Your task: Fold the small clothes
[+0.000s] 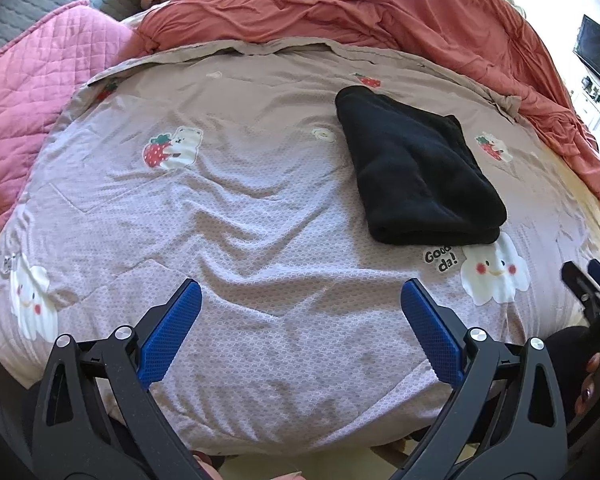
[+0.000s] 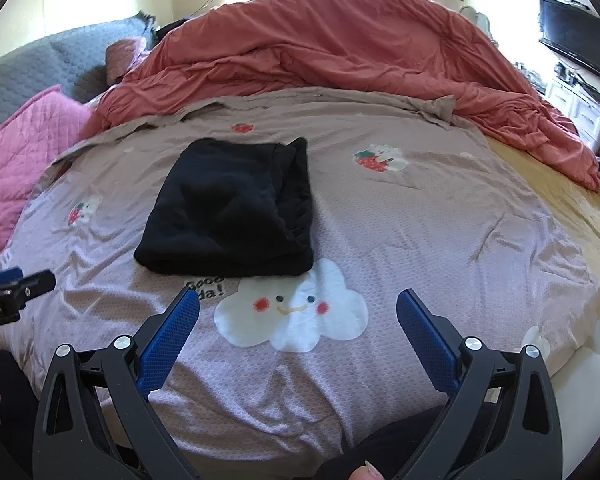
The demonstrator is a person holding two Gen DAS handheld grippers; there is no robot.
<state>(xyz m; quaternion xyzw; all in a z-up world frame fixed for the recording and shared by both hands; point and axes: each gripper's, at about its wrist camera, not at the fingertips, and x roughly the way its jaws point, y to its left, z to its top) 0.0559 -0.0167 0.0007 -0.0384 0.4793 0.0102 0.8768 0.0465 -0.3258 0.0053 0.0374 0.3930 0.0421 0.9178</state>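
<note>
A black garment lies folded into a compact rectangle on the lilac cartoon-print bedsheet. It also shows in the right wrist view, just beyond a white cloud print. My left gripper is open and empty, held above the sheet, near and left of the garment. My right gripper is open and empty, above the cloud print, just short of the garment's near edge. The right gripper shows at the left wrist view's right edge, and the left gripper at the right wrist view's left edge.
A rumpled red duvet is heaped along the far side of the bed. A pink quilted pillow and a grey pillow lie at the left. A TV and a white cabinet stand at the right.
</note>
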